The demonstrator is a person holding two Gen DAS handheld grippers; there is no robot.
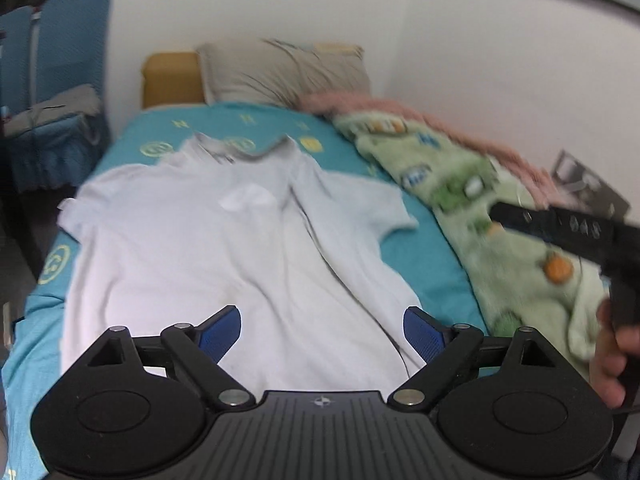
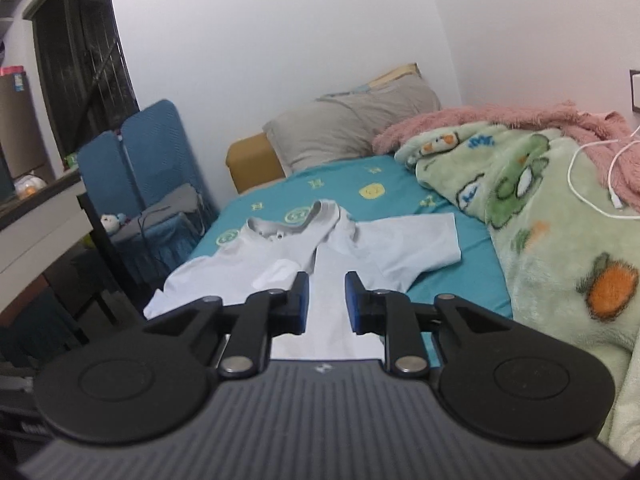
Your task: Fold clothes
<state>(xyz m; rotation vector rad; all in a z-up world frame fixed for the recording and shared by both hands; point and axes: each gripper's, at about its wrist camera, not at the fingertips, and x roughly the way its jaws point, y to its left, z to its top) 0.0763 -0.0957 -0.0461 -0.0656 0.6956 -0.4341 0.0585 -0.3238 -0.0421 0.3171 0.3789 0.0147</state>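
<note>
The white polo shirt (image 1: 224, 240) lies flat on the teal bed sheet (image 1: 420, 264) — light, limp cloth, best pinched at a sleeve edge. Left gripper (image 1: 322, 334) spread wide, empty; right gripper (image 2: 327, 303) narrowed — pinching nothing.

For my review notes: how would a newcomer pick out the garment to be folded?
Start at the bed with the teal sheet against the white wall. The white polo shirt lies spread flat on it, collar toward the grey pillow. Unlike the fluffy green and pink blankets heaped beside it, it is plain, smooth and short-sleeved.
</note>
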